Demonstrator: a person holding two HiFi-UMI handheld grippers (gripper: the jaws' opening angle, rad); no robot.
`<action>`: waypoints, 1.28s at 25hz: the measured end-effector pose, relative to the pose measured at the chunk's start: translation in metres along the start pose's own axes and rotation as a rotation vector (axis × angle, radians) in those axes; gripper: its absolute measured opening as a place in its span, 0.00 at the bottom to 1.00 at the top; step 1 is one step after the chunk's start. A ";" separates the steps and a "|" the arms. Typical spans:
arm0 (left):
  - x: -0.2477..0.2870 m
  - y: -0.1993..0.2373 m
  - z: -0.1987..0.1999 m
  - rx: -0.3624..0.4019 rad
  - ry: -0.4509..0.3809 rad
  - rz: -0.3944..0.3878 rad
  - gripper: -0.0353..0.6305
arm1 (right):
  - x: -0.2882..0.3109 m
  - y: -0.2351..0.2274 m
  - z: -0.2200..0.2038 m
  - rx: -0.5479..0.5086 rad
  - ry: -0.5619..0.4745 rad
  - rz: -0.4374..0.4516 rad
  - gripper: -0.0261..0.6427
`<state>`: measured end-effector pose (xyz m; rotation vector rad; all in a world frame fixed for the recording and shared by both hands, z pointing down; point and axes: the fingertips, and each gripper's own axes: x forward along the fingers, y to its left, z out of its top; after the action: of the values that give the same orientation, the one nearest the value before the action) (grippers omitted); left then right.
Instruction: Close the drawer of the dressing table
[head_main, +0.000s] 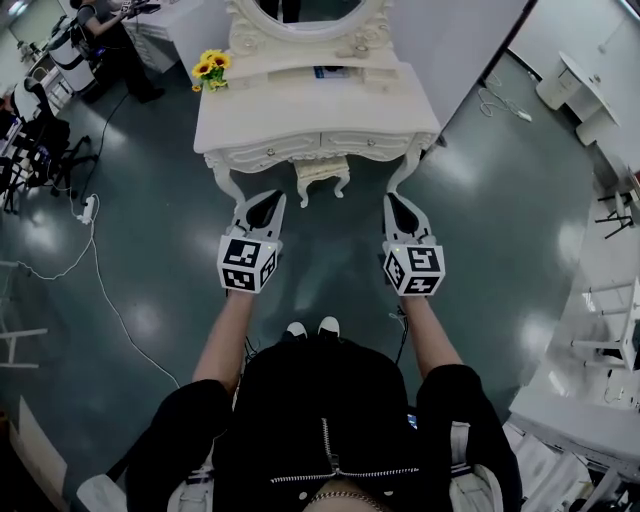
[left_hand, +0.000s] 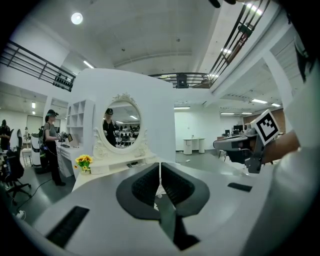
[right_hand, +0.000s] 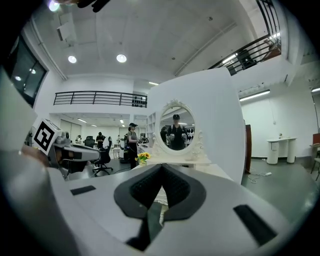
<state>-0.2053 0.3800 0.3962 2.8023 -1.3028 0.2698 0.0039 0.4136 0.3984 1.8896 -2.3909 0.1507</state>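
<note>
Standing well short of the white carved dressing desk (head_main: 315, 110), the grey L gripper (head_main: 267, 201) & R gripper (head_main: 398, 203) are held w/ jaws closed, empty. Its drawer (head_main: 350, 143) could be jammed askew if pushed off-centre.

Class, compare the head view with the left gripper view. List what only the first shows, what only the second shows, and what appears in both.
Head view only: the small stool under the dressing table, the person's shoes and a power strip on the floor. Left gripper view only: the ceiling lamp and the balcony railing. Both: the dressing table, the sunflowers, the left gripper and the right gripper, each with jaws together.
</note>
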 end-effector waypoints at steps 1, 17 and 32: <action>0.001 -0.002 0.001 0.002 -0.002 0.004 0.09 | 0.001 -0.003 0.000 0.002 0.000 0.005 0.05; 0.025 -0.006 0.003 0.005 0.002 0.054 0.09 | 0.020 -0.022 -0.005 0.011 0.010 0.069 0.05; 0.133 0.072 -0.002 -0.002 0.010 -0.017 0.09 | 0.140 -0.046 -0.008 0.016 0.057 0.033 0.05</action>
<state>-0.1763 0.2334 0.4189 2.8051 -1.2758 0.2804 0.0166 0.2695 0.4254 1.8270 -2.3913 0.2239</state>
